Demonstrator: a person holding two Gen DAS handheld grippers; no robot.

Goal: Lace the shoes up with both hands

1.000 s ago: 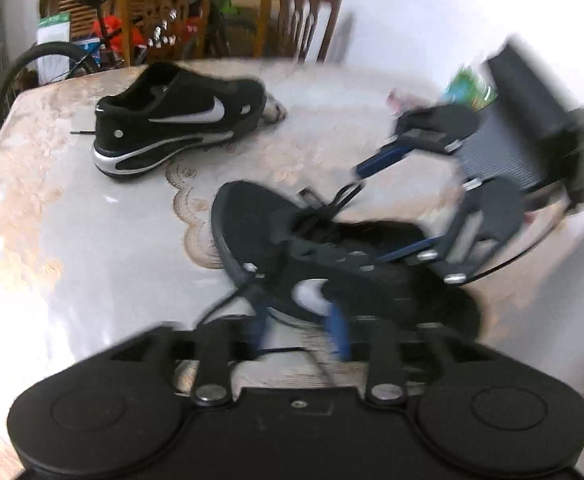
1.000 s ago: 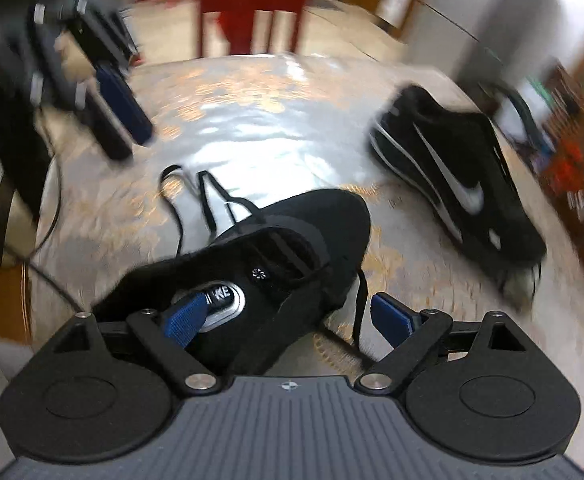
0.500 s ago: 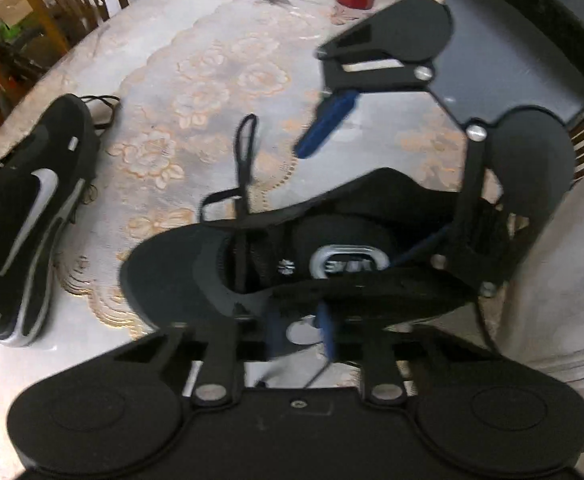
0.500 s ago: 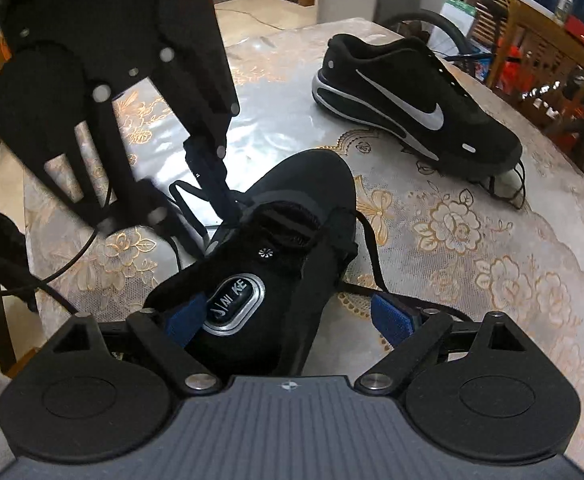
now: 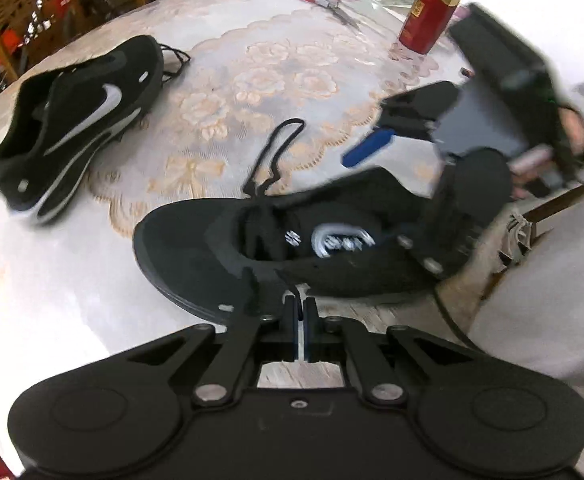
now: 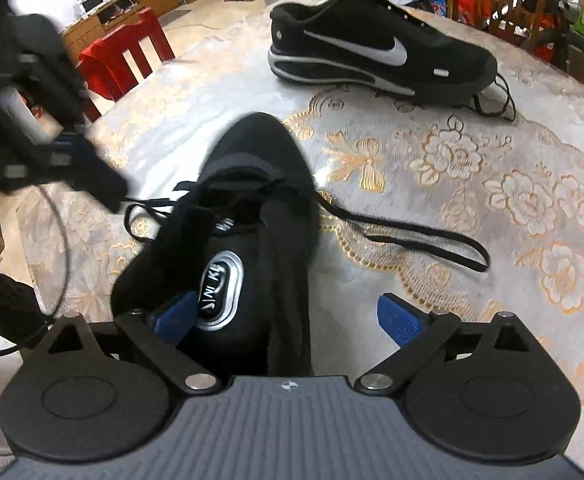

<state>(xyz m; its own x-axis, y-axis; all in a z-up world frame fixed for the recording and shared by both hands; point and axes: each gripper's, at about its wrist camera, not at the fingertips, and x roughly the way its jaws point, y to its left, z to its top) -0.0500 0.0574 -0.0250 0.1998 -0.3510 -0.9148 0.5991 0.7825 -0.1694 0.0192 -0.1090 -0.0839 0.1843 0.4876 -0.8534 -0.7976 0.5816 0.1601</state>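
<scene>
While the left gripper [image 5: 300, 320] has its jaws pressed together on a black lace [image 5: 251, 296] beside the near shoe [image 5: 292, 240], the right gripper [image 6: 287, 320] straddles that shoe's heel, jaws wide and opening, 1 pad inside. Its other lace end [image 6: 412, 236] loops on the tablecloth [image 6: 492, 184]; the 2nd shoe [image 6: 376, 48] lies well apart.

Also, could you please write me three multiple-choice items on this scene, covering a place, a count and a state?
1. The red bottle stands: A) near the scissors; B) inside a shoe; C) on a chair.
2. Shoes on the table: A) one; B) two; C) three.
3. On the left gripper, the fingers are: A) wide apart; B) closed; C) out of view.

A: bottle and scissors share the far edge.
B: a near shoe and a far shoe.
B: the fingers meet, apparently pinching the lace.
</scene>
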